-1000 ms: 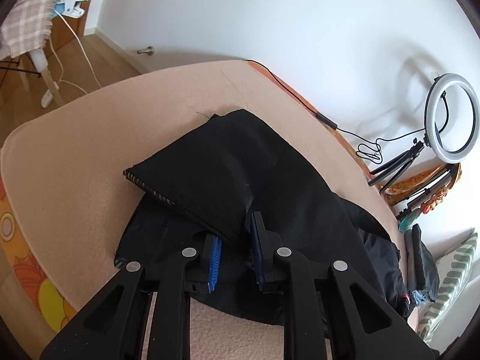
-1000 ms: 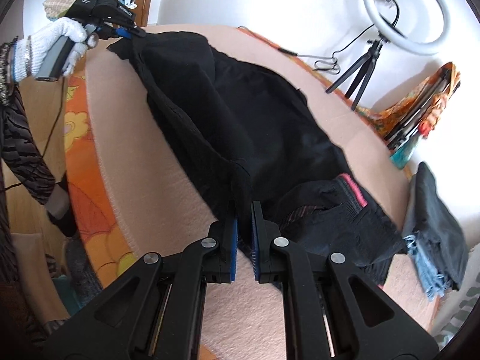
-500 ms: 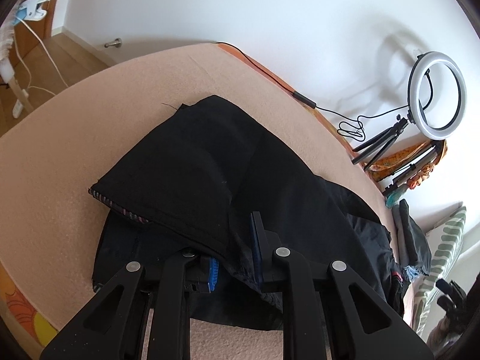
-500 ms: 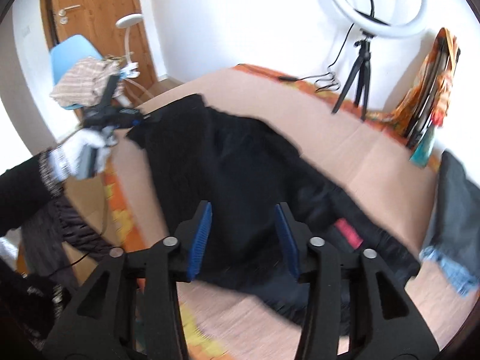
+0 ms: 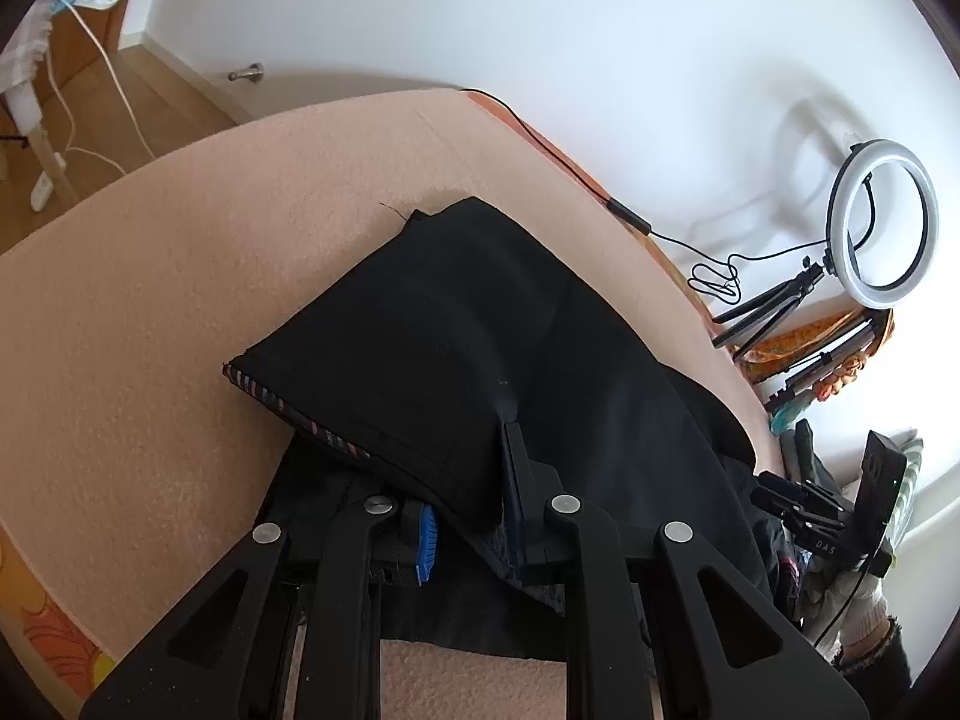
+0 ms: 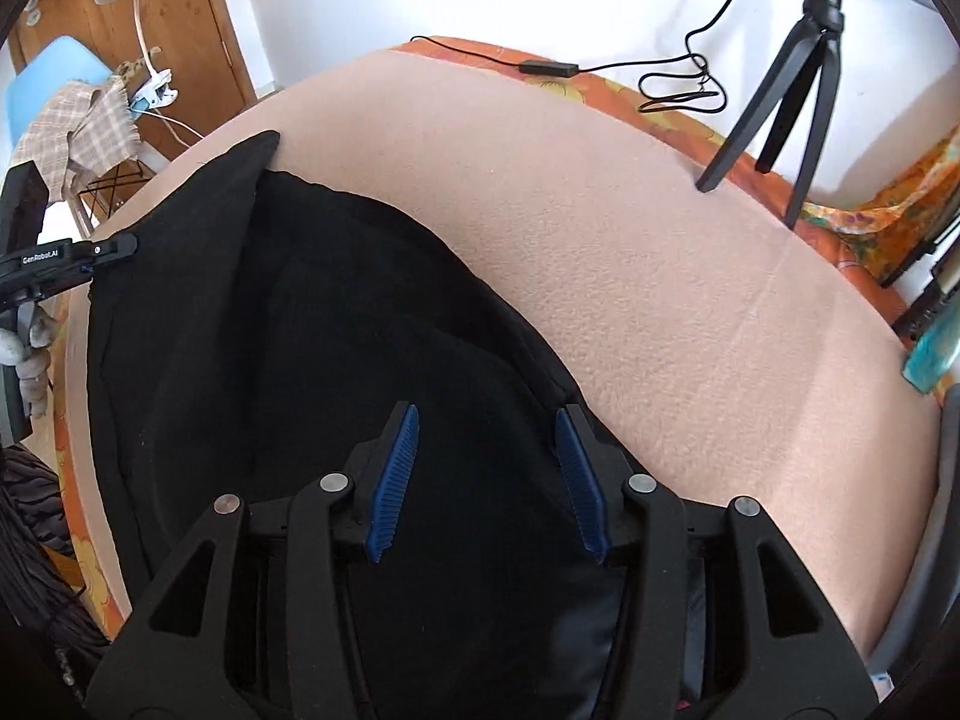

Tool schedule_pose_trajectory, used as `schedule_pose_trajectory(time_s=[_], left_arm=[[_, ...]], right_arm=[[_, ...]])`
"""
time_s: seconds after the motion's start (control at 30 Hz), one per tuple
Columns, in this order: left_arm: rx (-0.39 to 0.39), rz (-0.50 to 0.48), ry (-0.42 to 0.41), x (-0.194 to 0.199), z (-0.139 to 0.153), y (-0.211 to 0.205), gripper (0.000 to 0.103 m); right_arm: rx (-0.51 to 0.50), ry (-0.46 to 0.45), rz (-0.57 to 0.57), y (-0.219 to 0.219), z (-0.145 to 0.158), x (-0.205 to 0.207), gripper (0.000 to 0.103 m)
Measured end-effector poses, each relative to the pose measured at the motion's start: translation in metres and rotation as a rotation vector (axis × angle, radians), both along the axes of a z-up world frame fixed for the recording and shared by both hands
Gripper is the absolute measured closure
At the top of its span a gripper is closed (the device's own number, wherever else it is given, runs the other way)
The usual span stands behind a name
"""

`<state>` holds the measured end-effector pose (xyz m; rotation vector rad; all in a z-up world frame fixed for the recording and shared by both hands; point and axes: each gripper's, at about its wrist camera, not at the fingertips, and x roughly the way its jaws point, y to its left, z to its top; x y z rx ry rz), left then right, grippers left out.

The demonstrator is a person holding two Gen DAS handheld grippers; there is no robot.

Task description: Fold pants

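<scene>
The left gripper [image 5: 468, 516] is clamped on the hem end of the black pants [image 5: 456, 330], with a fold of cloth pinched between its blue pads; compared with a second ago this grip is unchanged and the hand has barely shifted. The pants lie on the peach blanket [image 5: 180, 252], the leg end already doubled back over the layer beneath, its striped inner hem facing the left of the left wrist view.

The right gripper [image 6: 489, 483] has changed: a second ago it was shut on the cloth near the waistband; its jaws have just been opening and then easing back a little, and it now hangs over the middle of the pants with the jaws parted. No cloth appears to be pressed by either pad, though black on black makes this hard to confirm. In judgement, the right side of this fold has been laid down and released, while the left still has to let go.

The long axis of the pants runs from the left gripper at the hem end towards the waistband at the right hand's side, along the near edge of the blanket
</scene>
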<state>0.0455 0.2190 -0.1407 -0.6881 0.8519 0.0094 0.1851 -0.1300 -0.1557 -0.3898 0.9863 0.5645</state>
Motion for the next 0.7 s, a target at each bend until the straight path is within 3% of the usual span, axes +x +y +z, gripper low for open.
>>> schedule_pose_trajectory(time_s=[0.03, 0.07, 0.13, 0.33, 0.47, 0.63, 0.67, 0.7], left_arm=[[0.001, -0.001, -0.001, 0.0, 0.001, 0.0, 0.087], [0.007, 0.002, -0.004, 0.001, 0.001, 0.0, 0.087], [0.011, 0.006, -0.012, 0.0, 0.003, 0.0, 0.089], [0.015, 0.015, -0.035, -0.005, 0.006, 0.0, 0.095], [0.025, 0.013, -0.032, -0.005, 0.004, -0.002, 0.096], [0.01, 0.019, -0.023, -0.005, 0.002, 0.0, 0.096], [0.015, 0.019, -0.022, -0.005, 0.002, -0.001, 0.096], [0.015, 0.019, -0.021, -0.004, 0.002, -0.001, 0.096]], right_arm=[[0.005, 0.003, 0.006, 0.001, -0.001, 0.002, 0.076], [0.006, 0.015, 0.017, 0.003, -0.002, 0.004, 0.087], [-0.025, 0.002, 0.031, 0.008, -0.003, 0.005, 0.097], [-0.065, -0.056, 0.07, 0.012, 0.018, 0.003, 0.102], [-0.045, -0.135, -0.008, -0.004, 0.046, 0.029, 0.103], [0.107, -0.022, -0.051, -0.024, 0.054, 0.056, 0.102], [0.133, 0.013, -0.044, -0.026, 0.051, 0.055, 0.1], [0.148, 0.038, -0.035, -0.027, 0.048, 0.053, 0.092]])
